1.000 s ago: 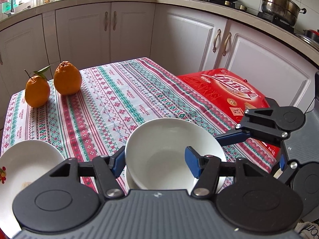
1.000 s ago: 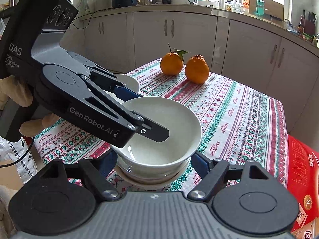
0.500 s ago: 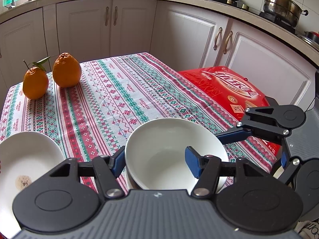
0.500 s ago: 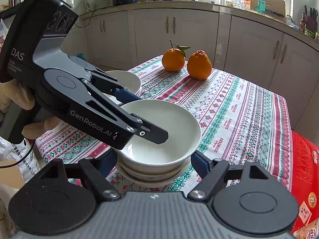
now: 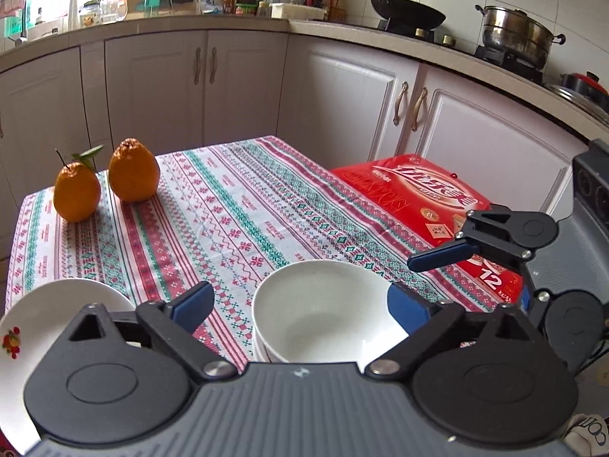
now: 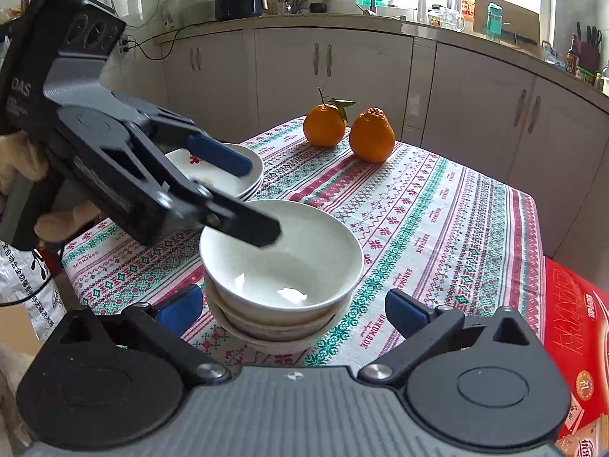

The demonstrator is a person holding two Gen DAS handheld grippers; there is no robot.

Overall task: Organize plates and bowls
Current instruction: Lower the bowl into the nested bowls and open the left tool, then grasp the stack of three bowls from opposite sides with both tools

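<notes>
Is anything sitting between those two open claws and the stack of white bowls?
Nothing visible does. The bowl stack sits directly ahead of the right gripper and left gripper, both of which have just opened off it. The plates and oranges lie off to the side.

White bowls (image 6: 281,262) nested upright on tablecloth, stacked floral plates (image 6: 243,175) just beside
</notes>
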